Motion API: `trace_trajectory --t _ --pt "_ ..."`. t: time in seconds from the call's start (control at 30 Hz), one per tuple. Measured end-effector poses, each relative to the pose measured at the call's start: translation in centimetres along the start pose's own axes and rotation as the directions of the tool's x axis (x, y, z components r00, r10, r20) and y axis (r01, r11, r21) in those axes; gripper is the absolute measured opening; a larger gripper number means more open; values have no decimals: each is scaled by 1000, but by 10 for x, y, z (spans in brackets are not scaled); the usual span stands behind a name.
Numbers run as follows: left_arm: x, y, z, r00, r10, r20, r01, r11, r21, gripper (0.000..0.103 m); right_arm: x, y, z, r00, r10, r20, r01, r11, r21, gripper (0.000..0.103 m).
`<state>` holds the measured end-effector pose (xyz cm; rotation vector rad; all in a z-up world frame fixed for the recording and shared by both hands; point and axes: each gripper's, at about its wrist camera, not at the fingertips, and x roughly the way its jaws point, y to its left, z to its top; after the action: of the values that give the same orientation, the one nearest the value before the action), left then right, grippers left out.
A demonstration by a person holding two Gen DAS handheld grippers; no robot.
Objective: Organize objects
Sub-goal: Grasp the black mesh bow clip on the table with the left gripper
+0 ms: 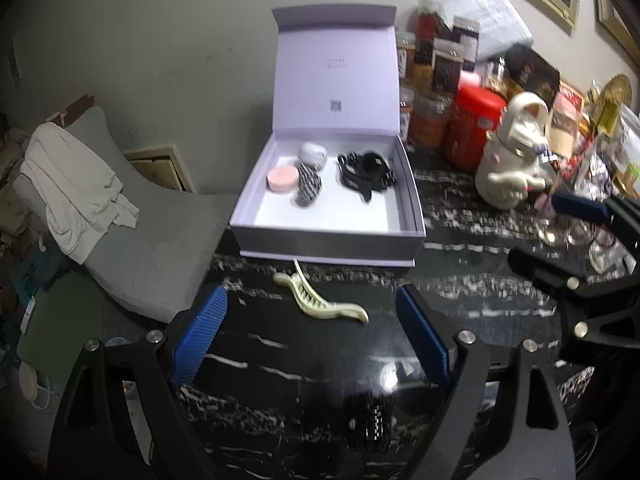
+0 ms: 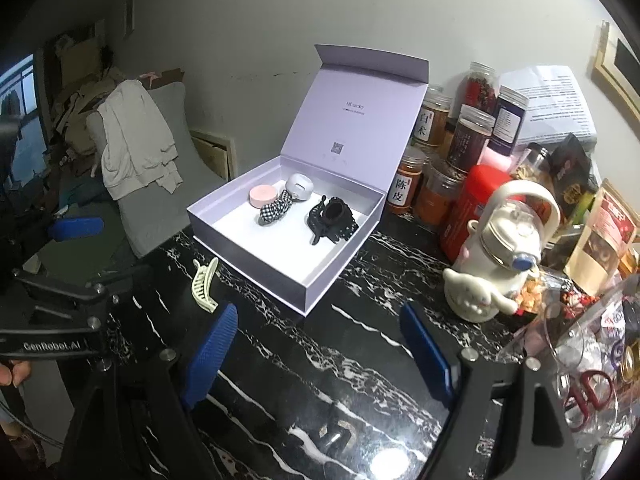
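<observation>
An open lavender box (image 1: 328,244) (image 2: 248,264) stands on the black marble table with its lid up. Inside lie a pink round case (image 1: 282,178), a small grey case (image 1: 312,153), a checkered scrunchie (image 1: 308,186) and black hair claws (image 1: 366,174) (image 2: 332,220). A cream hair claw (image 1: 320,300) (image 2: 204,284) lies on the table just in front of the box. My left gripper (image 1: 312,316) is open, its blue pads on either side of the cream claw and not touching it. My right gripper (image 2: 320,320) is open and empty over bare table, right of the claw.
A white cartoon flask (image 2: 500,264), a red tin (image 1: 474,128), several jars (image 2: 468,140) and packets crowd the right side. A clear bag with red scissors (image 2: 592,388) lies at the near right. A grey chair with a white cloth (image 1: 80,184) stands past the table's left edge.
</observation>
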<state>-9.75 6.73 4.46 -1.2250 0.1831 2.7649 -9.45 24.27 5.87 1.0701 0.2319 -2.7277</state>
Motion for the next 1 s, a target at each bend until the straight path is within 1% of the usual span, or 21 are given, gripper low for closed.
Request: trace_trajectory --t 0.27,0.37,0.6,0.77,0.83,0.93,1.0 --pt "6 -12 -36 999 -33 -41 34 999 24 86 -6 3 -32 1000 10 -14 -10 1000 4 84" --pt "13 -18 -50 997 -47 -63 50 998 44 86 -8 4 -43 1000 -7 -3 7 1000 6 84" --pt "31 -28 -79 988 -84 -131 93 994 66 86 4 8 -66 998 14 -59 -13 1000 3 84" --pt "40 -32 -92 986 -76 -152 90 992 89 86 13 13 -76 996 29 -89 -29 1000 -2 84" --pt "44 -32 -98 983 -87 -161 102 991 89 86 17 16 -78 994 47 -97 -48 999 -4 84" --pt "50 -30 -108 980 -97 -176 113 990 83 86 22 19 -79 989 115 -97 -115 993 5 84" --pt "55 -26 -113 977 -96 -188 112 991 75 86 26 24 -79 986 136 -96 -137 991 -4 84"
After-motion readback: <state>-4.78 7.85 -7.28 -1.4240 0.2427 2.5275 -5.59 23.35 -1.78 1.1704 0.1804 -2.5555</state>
